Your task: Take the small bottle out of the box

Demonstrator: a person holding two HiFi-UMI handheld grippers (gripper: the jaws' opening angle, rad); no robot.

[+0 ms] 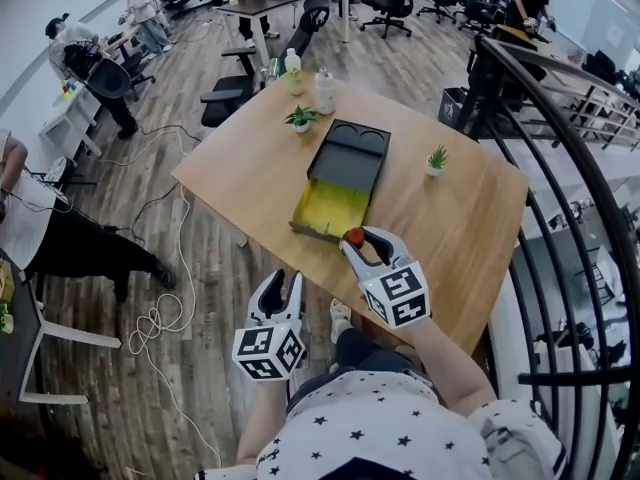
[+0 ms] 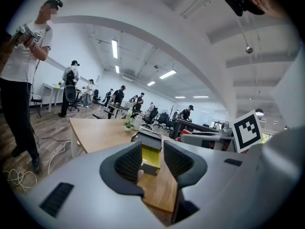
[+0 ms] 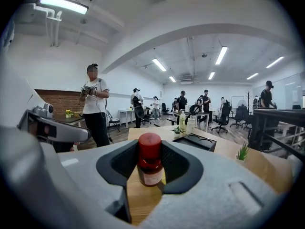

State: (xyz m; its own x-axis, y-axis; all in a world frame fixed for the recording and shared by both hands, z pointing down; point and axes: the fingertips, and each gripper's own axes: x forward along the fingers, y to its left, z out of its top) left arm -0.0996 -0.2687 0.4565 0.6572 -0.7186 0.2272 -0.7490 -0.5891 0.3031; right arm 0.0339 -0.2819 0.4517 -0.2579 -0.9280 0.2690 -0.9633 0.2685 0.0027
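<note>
The small brown bottle with a red cap (image 1: pixel 354 236) (image 3: pixel 149 159) stands upright between the pads of my right gripper (image 1: pixel 358 240) (image 3: pixel 150 165), which is shut on it just above the wooden table (image 1: pixel 450 218) near its front edge. Behind it lies the open box (image 1: pixel 328 206) (image 2: pixel 150 152) with a yellow inside and its black lid (image 1: pixel 348 154) folded back. My left gripper (image 1: pixel 285 280) (image 2: pixel 152 163) hangs off the table's front left, level with the floor side. Its jaws stand apart with nothing between them.
Two small potted plants (image 1: pixel 301 118) (image 1: pixel 436 159) stand on the table, with two taller bottles (image 1: pixel 293 70) (image 1: pixel 324 91) at the far corner. A black railing (image 1: pixel 560 168) curves along the right. Cable loops (image 1: pixel 155 318) lie on the floor at left. People and office chairs fill the room.
</note>
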